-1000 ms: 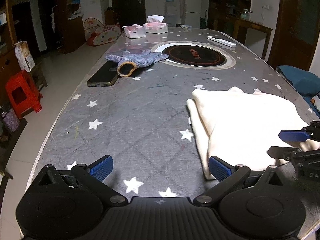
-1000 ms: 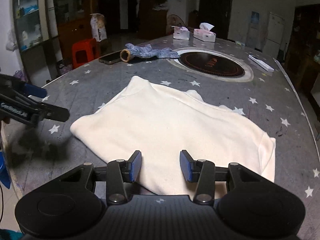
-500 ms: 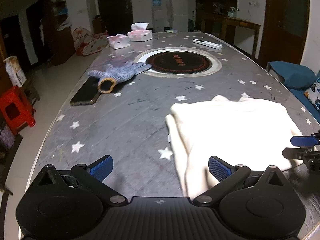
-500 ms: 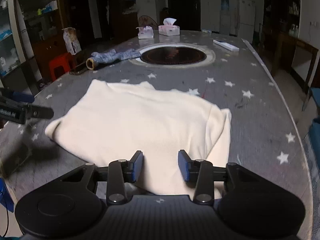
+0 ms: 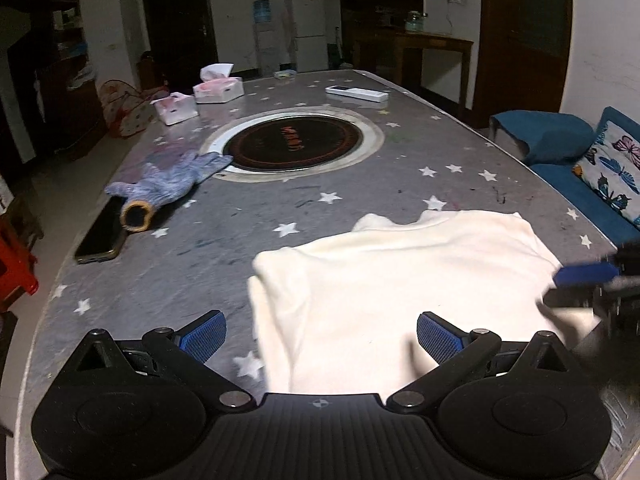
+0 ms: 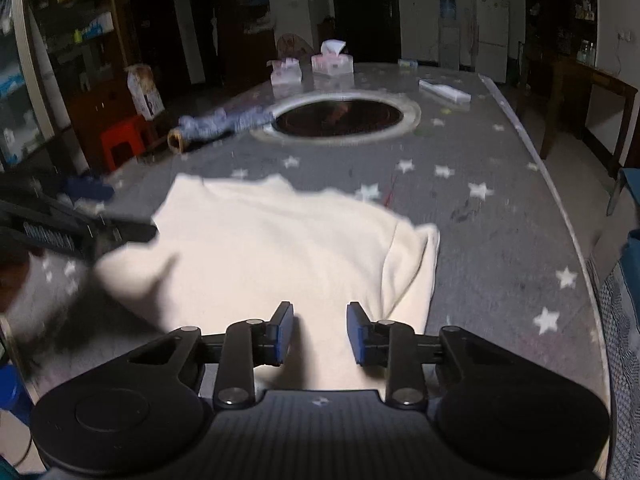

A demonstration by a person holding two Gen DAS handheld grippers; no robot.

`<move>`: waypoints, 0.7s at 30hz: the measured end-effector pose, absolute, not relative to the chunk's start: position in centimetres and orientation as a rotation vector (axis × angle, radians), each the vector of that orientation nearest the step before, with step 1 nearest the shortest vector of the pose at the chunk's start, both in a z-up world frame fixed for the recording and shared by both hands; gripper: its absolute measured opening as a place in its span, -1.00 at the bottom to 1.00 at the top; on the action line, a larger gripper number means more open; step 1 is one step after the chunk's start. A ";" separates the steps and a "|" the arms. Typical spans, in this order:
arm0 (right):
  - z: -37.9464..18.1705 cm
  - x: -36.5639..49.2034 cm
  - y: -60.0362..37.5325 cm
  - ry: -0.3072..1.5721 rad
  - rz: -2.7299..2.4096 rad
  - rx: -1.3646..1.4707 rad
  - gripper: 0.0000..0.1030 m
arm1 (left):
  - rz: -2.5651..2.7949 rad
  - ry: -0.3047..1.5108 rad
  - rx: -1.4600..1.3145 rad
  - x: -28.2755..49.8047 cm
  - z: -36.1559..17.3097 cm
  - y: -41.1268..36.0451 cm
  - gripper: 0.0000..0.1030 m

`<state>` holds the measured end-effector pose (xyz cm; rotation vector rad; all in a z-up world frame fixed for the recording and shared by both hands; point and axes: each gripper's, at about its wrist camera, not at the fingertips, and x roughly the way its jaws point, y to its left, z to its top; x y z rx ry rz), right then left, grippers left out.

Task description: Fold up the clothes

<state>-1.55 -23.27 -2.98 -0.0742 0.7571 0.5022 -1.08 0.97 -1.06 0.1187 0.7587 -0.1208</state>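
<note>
garment: cream top [image 5: 400, 280] flat on tabletop [image 5: 320, 192], lower right of left view
change: left claw [image 5: 320, 334] swung over cloth, apart, empty
right claw [image 6: 316, 332]: apart, over near hem
meaning: grasp likely coming

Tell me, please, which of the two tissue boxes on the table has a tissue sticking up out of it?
The farther tissue box, nearer the fridge end of the table, has a white tissue standing up from its top. The nearer tissue box, closer to the blue knit glove, shows none.

Soft matt cream cloth garment [image 5: 400, 280]; glossy star-printed table [image 5: 200, 264]; knitted glove [image 5: 168, 180].
</note>
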 end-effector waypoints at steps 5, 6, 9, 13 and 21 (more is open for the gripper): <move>-2.6 1.4 -23.1 0.725 0.492 -0.031 -0.46 | -0.149 0.770 0.129 -0.1 -1.7 0.0 1.00; -2.8 2.2 -23.1 0.732 0.491 -0.017 -0.46 | -0.154 0.772 0.131 0.1 -1.8 -0.2 1.00; -4.3 3.7 -23.1 0.769 0.468 -0.019 -0.47 | -0.157 0.787 0.138 0.4 -2.4 -0.3 1.00; -4.2 4.0 -23.6 0.771 0.441 -0.024 -0.47 | -0.156 0.800 0.143 0.9 -2.9 -0.1 1.00; -3.2 6.1 -21.2 0.738 0.501 -0.047 -0.46 | -0.161 0.785 0.119 2.6 -2.3 0.2 1.00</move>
